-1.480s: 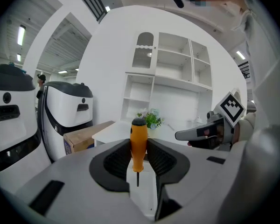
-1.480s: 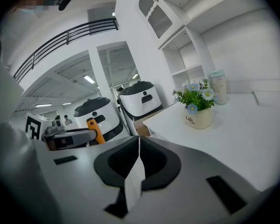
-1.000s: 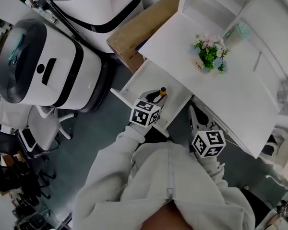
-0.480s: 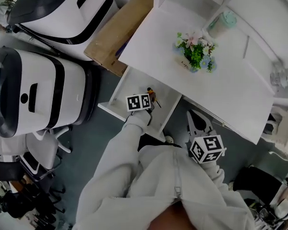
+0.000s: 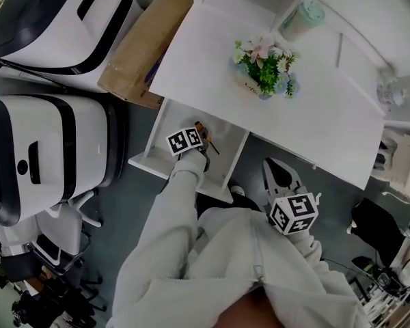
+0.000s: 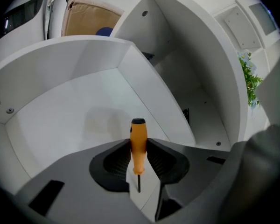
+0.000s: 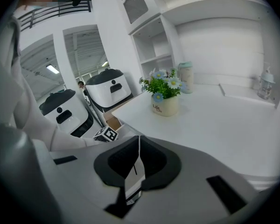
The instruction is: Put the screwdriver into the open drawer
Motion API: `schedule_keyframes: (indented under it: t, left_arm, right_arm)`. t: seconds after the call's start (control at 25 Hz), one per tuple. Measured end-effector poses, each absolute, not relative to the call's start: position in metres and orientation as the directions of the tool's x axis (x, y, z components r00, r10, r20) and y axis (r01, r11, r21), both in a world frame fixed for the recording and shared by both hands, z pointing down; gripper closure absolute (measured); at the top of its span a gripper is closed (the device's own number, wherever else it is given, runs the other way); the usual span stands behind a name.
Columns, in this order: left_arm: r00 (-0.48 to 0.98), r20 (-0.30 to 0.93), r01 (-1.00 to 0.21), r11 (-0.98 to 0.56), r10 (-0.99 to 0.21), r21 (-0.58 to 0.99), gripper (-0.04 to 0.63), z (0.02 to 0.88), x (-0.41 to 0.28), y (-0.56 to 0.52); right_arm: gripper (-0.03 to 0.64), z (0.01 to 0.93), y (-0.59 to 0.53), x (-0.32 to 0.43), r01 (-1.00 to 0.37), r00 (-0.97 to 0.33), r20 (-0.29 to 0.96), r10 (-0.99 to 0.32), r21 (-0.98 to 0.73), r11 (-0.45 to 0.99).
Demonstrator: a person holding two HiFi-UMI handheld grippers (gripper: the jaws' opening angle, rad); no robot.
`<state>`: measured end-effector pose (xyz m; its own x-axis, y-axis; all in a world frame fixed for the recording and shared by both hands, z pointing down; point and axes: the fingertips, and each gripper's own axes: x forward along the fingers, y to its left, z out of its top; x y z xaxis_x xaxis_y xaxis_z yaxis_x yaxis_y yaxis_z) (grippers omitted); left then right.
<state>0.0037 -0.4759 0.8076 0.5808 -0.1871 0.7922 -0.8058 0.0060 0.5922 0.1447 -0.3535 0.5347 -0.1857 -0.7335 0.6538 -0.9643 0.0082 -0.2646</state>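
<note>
**Screwdriver poised inside the open drawer, release to come**

Nearest the person, the right gripper (image 5: 272, 164) hangs close to the body, just below the near edge of the white table (image 5: 328, 128). Its jaws are pressed together with nothing between them, and it seems to have no part in this step.

To the left and a little farther off, the left gripper (image 5: 199, 139) reaches out on a pale sleeve (image 5: 171, 210) and points steeply down into the open drawer (image 5: 162, 118). Its jaws are clamped on the orange handle of the screwdriver (image 6: 138, 139). The black cap points away from the gripper and the thin shaft points back toward it. The tool is inside the drawer's walls, over the bare white bottom. I cannot tell whether it touches the bottom.

Farther on, the table carries a flower pot (image 5: 263, 67), with a pale green cup (image 5: 302, 19) beyond it. A cardboard box (image 5: 140, 53) lies at the far left.

This looks like the placing step, nearly done. The next move calls for lowering the tool until it rests on the drawer bottom. The jaws then need to part so it lies flat, and the gripper has to lift out clear of the drawer walls.
</note>
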Motion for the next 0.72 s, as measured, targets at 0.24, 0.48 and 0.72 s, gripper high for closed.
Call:
schedule_keyframes:
  t: [0.24, 0.48, 0.72]
  left_arm:
    - [0.523, 0.827, -0.833, 0.080, -0.206, 0.547, 0.471, 0.821, -0.007, -0.478]
    - [0.481, 0.844, -0.836, 0.166, -0.239, 0.524, 0.468, 0.824, -0.016, -0.481]
    - [0.470, 0.845, -0.826, 0.211, -0.256, 0.524, 0.402, 0.817, -0.020, -0.481]
  right_arm:
    - [0.583, 0.537, -0.349, 0.147, -0.966, -0.168, 0.662, -0.731, -0.259, -0.013]
    - [0.583, 0.536, -0.347, 0.149, -0.965, -0.166, 0.659, -0.733, -0.263, -0.018]
    - [0.583, 0.533, -0.349, 0.151, -0.961, -0.188, 0.642, -0.743, -0.275, 0.005]
